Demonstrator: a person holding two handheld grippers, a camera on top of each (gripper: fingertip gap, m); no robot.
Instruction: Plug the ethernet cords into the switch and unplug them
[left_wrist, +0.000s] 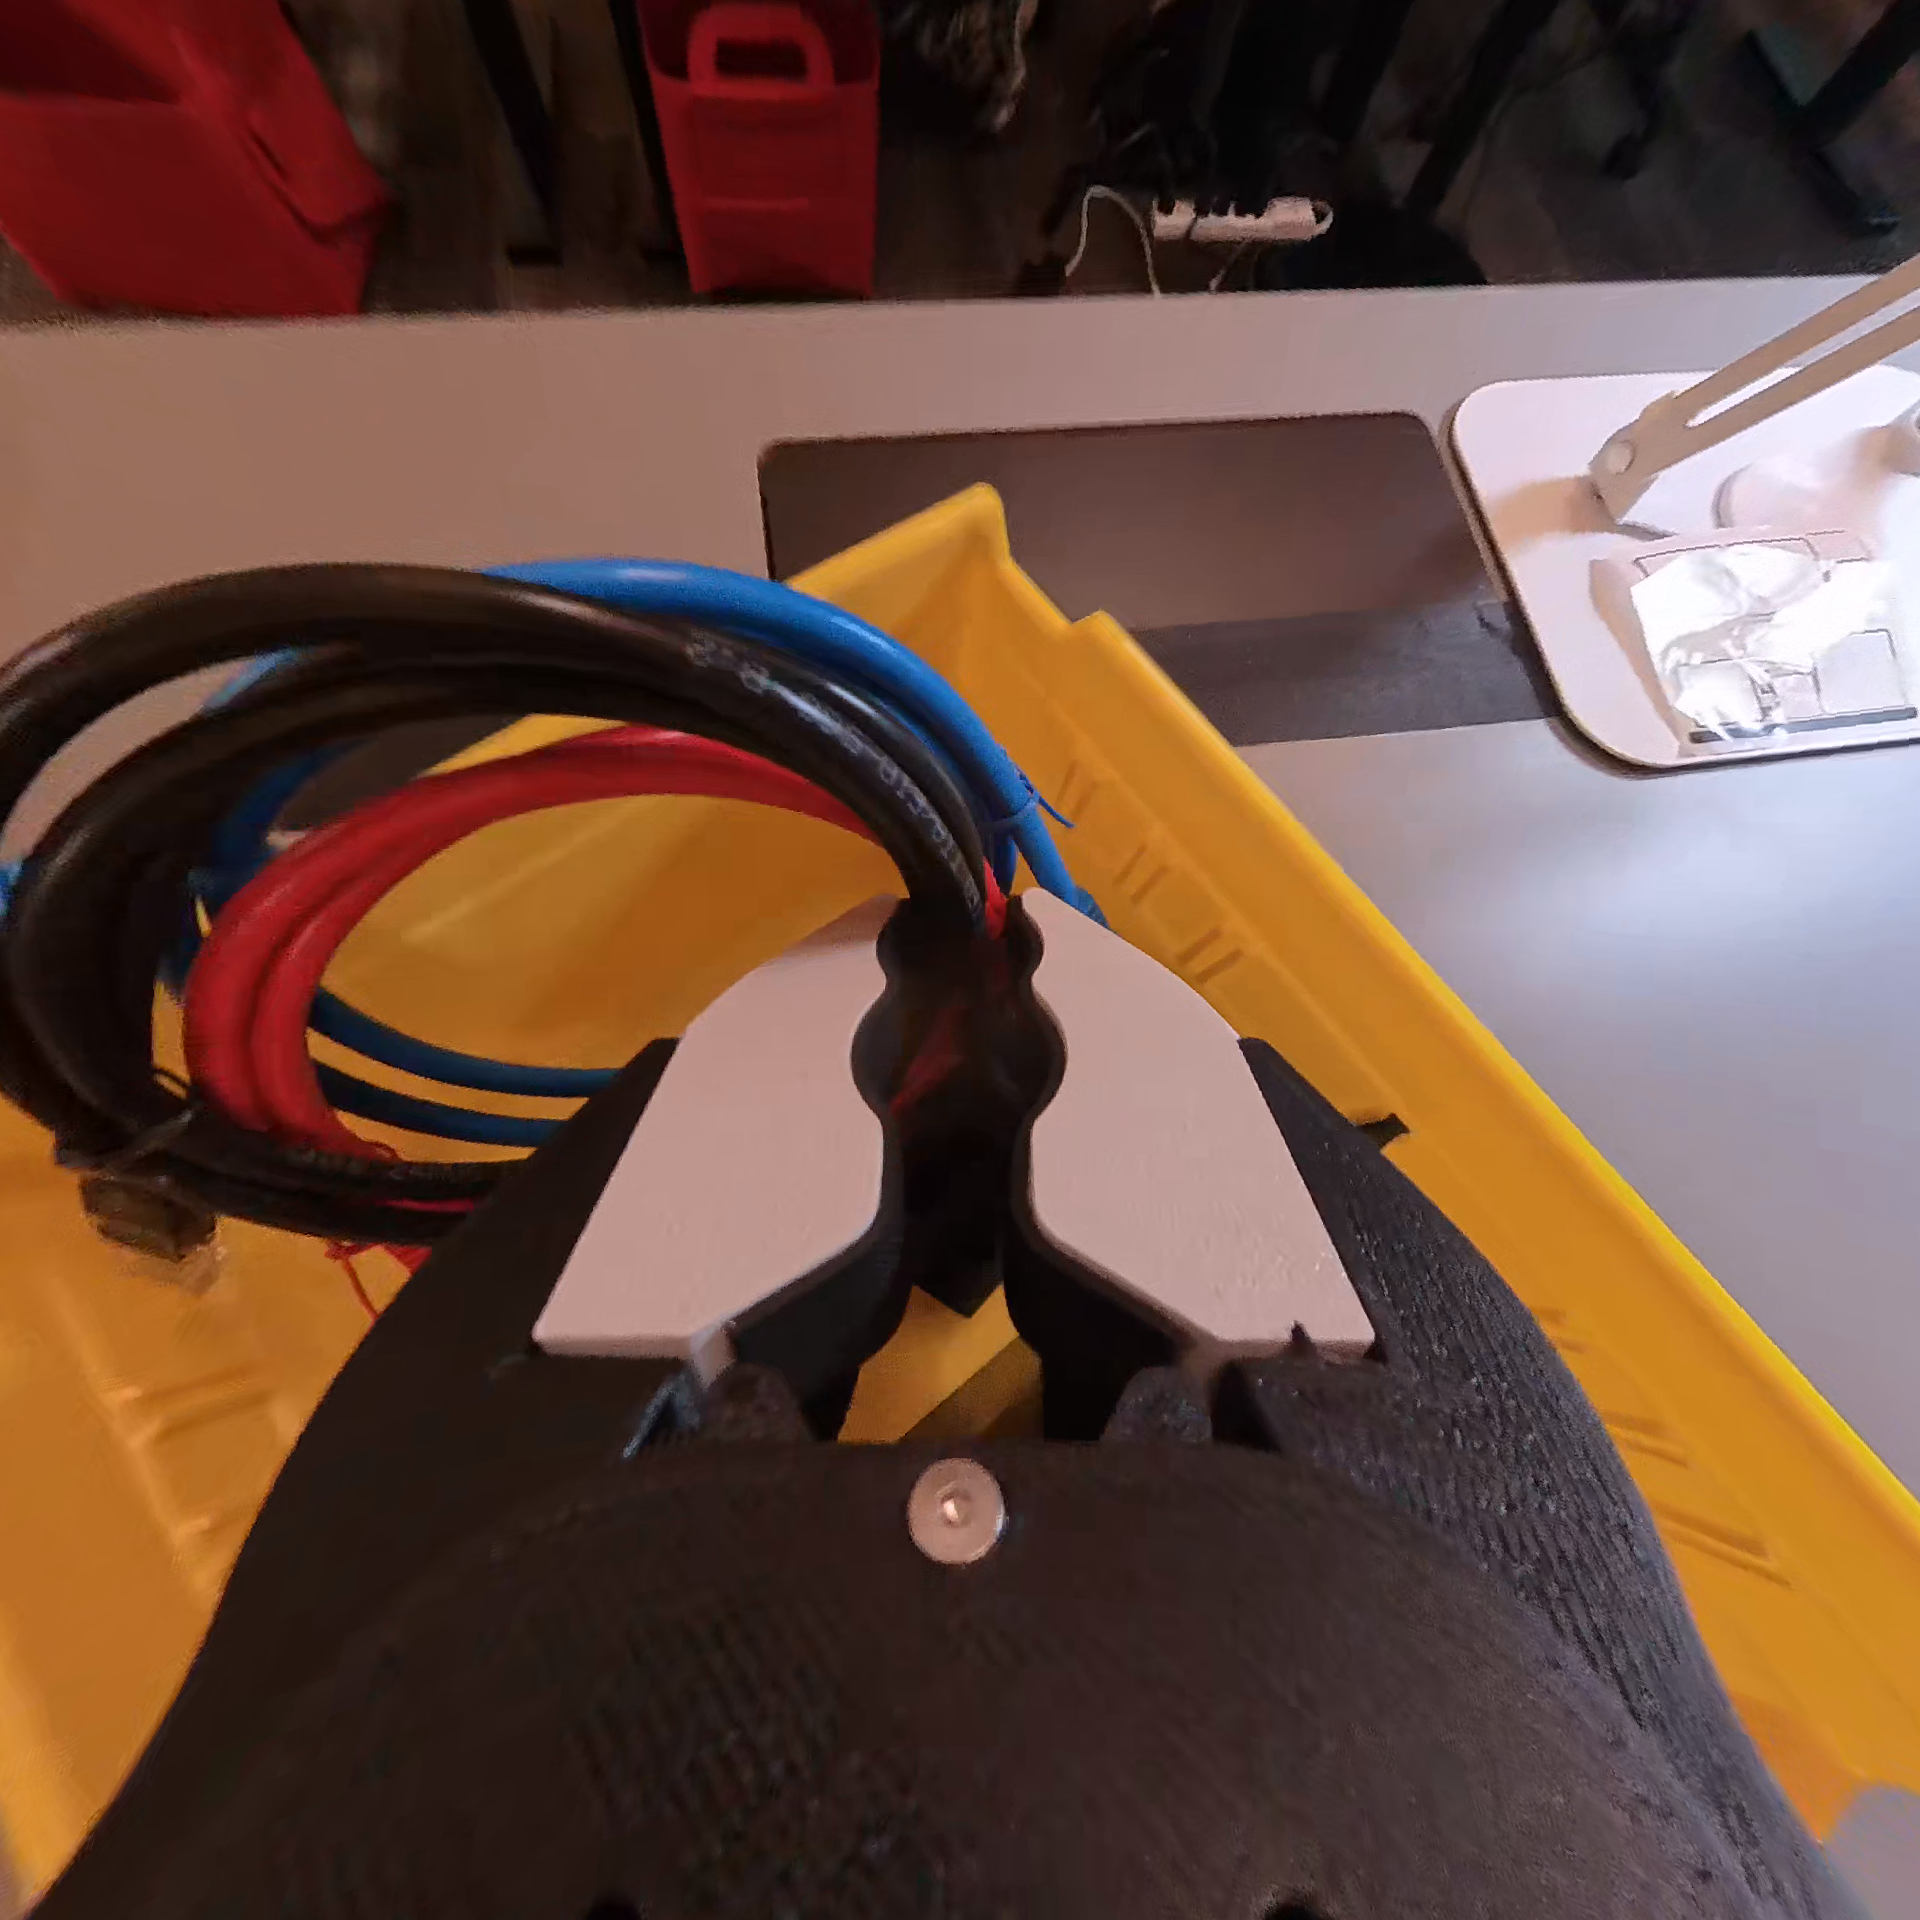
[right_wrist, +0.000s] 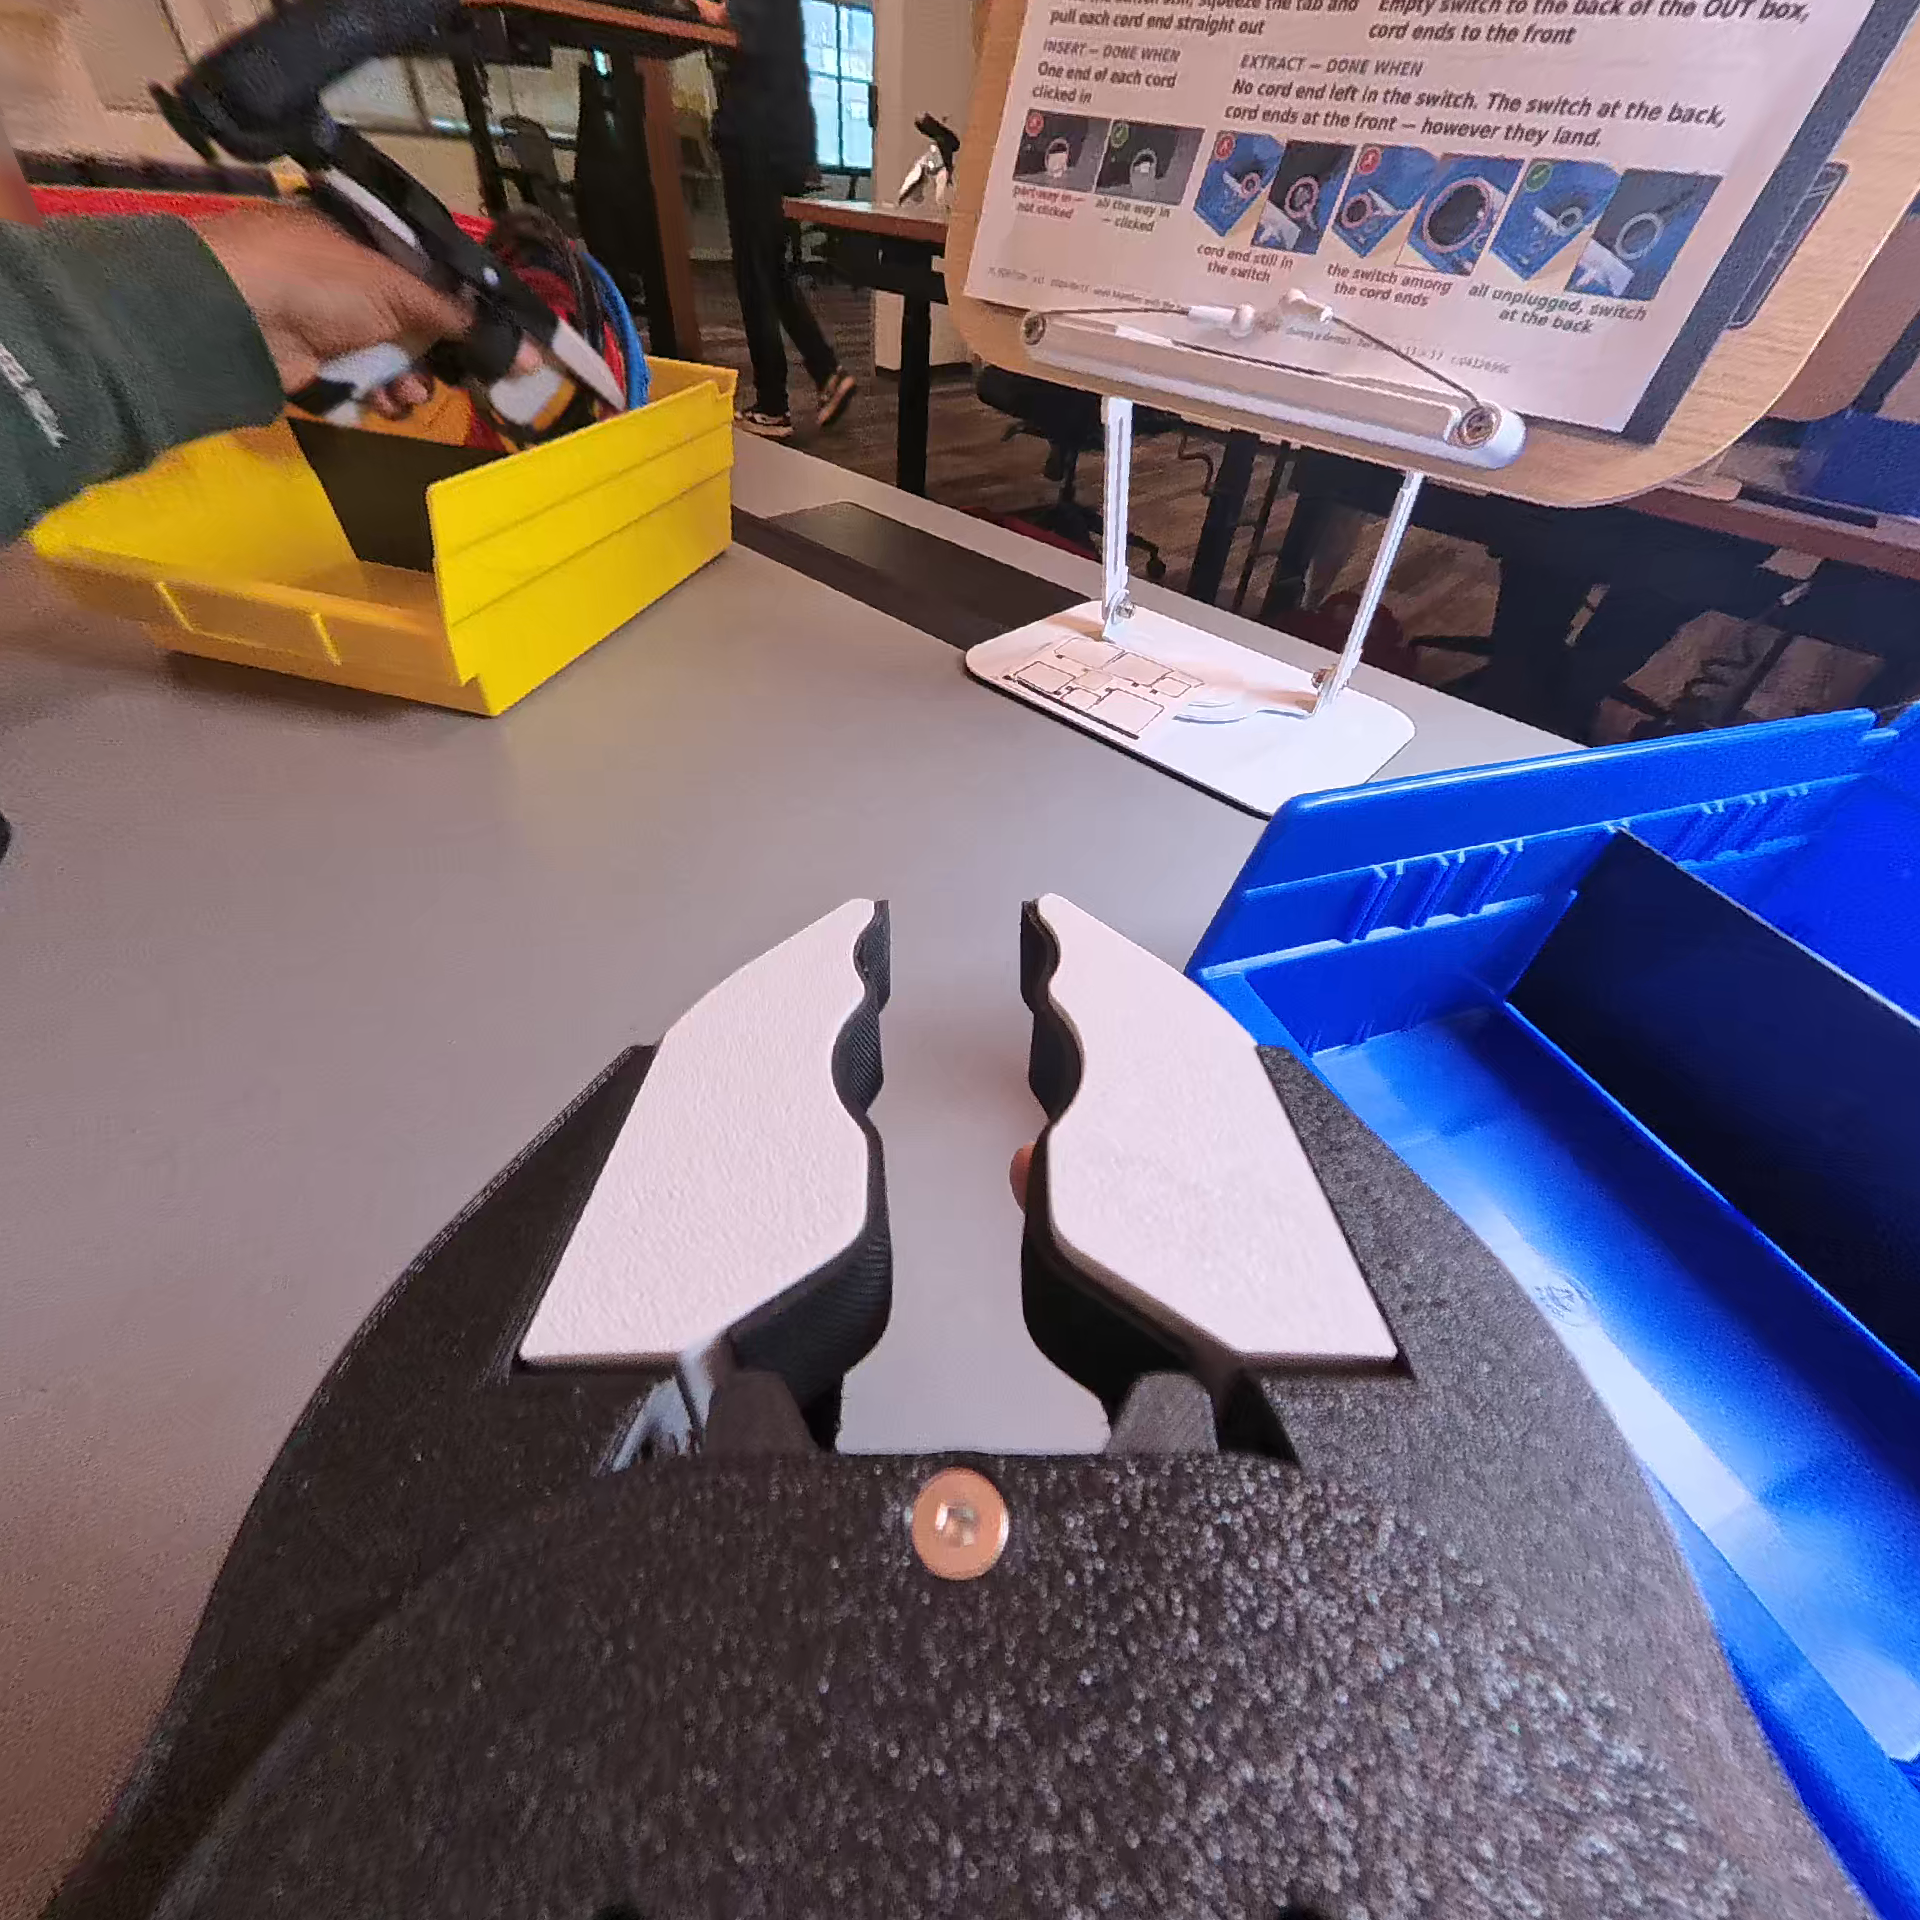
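Over the yellow bin at the table's far left corner, the left gripper is clenched on a bundle of coiled cords, black, red and blue; they look light, springy and slick, best gripped together near the ties. Only the right wrist view shows the blue bin at the right edge, beside the released, empty right gripper; no switch is visible.
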